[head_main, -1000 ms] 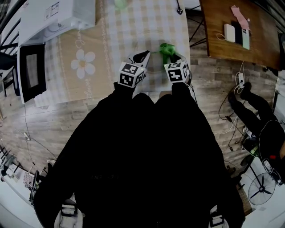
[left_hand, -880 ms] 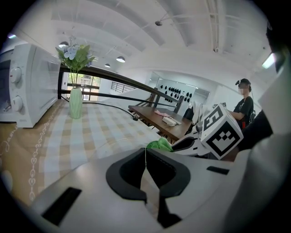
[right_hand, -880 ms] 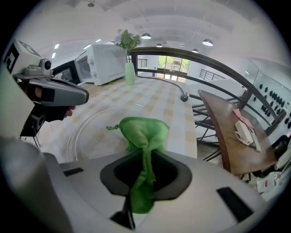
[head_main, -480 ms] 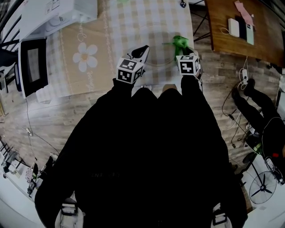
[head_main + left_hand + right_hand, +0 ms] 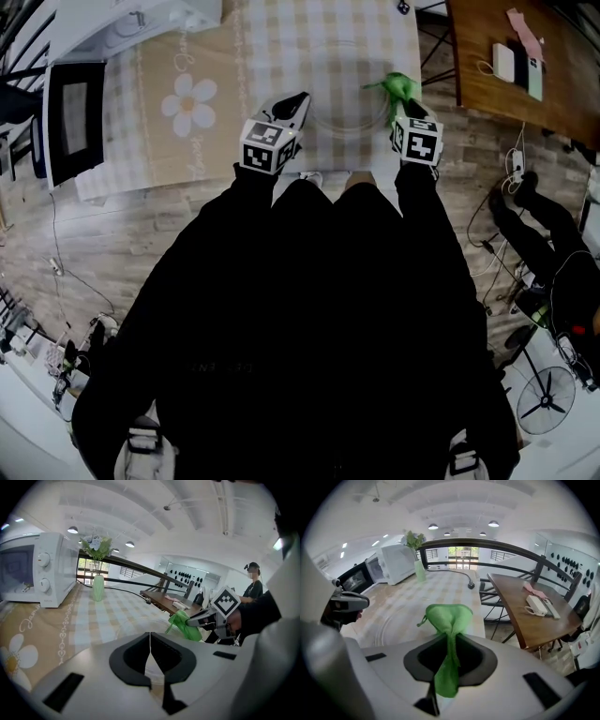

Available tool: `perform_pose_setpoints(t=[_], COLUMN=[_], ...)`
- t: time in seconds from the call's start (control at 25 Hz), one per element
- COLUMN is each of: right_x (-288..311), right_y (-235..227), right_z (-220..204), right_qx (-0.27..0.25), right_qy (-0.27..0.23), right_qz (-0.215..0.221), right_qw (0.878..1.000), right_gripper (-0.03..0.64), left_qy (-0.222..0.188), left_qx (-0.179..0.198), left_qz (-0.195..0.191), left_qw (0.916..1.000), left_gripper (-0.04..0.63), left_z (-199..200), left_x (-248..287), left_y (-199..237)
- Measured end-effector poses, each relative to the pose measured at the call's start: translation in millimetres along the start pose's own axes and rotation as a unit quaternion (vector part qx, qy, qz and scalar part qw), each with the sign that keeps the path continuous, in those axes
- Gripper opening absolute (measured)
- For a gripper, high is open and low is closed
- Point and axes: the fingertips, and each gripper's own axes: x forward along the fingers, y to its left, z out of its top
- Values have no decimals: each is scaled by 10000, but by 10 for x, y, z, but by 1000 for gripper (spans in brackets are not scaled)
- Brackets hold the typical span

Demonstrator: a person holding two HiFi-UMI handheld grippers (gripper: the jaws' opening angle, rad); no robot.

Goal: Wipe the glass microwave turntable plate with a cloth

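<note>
One green cloth (image 5: 446,616) tight in right gripper (image 5: 449,638) fingers — left gripper (image 5: 150,639) fingers together, seemingly empty, beside glass plate (image 5: 347,94).

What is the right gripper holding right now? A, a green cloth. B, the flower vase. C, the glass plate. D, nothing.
A: in the right gripper view, the green cloth is pinched between the shut jaws of the right gripper.
</note>
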Motion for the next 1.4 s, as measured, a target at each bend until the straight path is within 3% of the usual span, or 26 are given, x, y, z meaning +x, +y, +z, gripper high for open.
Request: perform_pose_setpoints(t=[0.28,0.64,0.92,1.2,1.4], right_x=[-266,-285,-66,174,240], right_y=[777,1781,2190,2227,2242], right_z=[185,182,21,-232,-288], right_qx=[-85,-36,-295,-336,-648], right_qy=[-315,-203,55,490,591], right_qz=[756,1680,1924,1928,1841], right_qw=[9966,9856,9808,9794,9790], right_gripper=[69,69,71,71,72], left_qy=[-45,-16,45,14,17], left_qx=[-49,-220,-348,-425,-395], left_qz=[54,73,138,154,107], left_qw=[10000,9997,9993,9990,9992], left_gripper=[21,21,21,21,21], left_z=[-77,-234,-356,-370,-365], left_x=[-226,-399,-491,-505,-459], left_y=[90,128,183,217,183])
